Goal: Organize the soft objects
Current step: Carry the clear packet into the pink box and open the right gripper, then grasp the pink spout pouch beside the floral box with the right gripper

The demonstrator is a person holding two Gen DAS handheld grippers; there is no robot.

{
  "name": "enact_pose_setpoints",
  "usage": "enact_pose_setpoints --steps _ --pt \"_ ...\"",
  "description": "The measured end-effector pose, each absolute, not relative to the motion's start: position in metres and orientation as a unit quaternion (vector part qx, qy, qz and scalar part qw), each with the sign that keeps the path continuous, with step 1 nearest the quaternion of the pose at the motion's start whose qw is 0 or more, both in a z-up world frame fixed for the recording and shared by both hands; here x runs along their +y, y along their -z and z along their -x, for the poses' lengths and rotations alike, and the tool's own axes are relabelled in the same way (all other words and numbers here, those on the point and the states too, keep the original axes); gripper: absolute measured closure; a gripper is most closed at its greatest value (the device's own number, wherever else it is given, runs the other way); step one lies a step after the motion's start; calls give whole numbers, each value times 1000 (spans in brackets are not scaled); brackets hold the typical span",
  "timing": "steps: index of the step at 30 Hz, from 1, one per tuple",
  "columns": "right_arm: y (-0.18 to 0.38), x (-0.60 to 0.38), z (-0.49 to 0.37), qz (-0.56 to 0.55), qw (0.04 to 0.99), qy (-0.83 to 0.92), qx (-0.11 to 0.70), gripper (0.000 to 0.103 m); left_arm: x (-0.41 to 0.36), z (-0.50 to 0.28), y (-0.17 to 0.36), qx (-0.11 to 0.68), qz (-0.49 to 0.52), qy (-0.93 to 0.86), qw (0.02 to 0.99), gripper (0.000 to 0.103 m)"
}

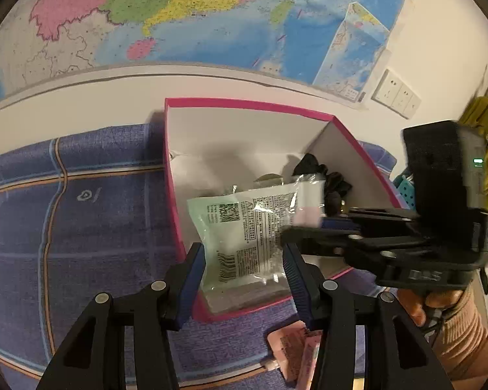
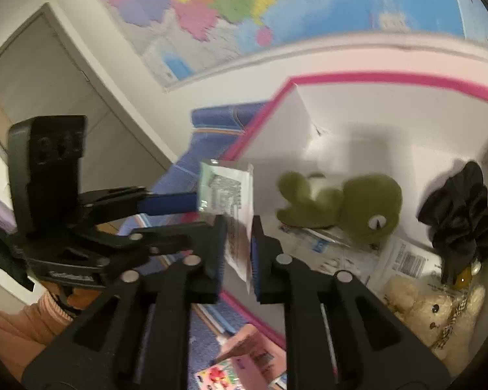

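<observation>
Two grippers at one clear packet (image 1: 244, 230) above the pink-rimmed box (image 1: 244, 105), left gripper (image 1: 244, 279) pinching its lower edge, right gripper (image 2: 239, 250) with jaws slightly parted around its side, right wrist view alone revealing green frog plush (image 2: 351, 208), cream bear (image 2: 436, 315), black scrunchie (image 2: 462, 214) inside.

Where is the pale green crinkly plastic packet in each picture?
Left wrist view: the pale green plastic packet is low in the middle, above the near wall of the pink-rimmed white cardboard box.
Right wrist view: the same packet is at the centre, seen nearly edge-on, by the box's left wall.
Shared landmark: the box's pink rim.
</observation>
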State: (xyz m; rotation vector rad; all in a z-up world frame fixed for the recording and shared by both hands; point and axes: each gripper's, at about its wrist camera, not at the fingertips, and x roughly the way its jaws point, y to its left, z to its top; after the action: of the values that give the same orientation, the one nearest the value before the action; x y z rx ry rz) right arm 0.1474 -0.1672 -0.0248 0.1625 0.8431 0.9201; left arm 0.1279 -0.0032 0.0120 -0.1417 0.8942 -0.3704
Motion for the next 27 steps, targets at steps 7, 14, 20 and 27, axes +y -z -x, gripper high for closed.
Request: enact_pose_setpoints --steps 7,14,20,27 --pt "44 -184 -165 -81 827 -346 436 59 -5 -124 -19 423 63 166 889 54" --pt "28 -206 -142 -88 842 -346 405 59 -16 -99 -34 393 43 174 902 48" --pt "7 -230 -93 -86 853 -375 352 48 -32 -65 -44 362 20 208 909 42" --pt "18 -243 -45 -63 845 -397 352 48 -43 -41 -23 380 20 226 897 36"
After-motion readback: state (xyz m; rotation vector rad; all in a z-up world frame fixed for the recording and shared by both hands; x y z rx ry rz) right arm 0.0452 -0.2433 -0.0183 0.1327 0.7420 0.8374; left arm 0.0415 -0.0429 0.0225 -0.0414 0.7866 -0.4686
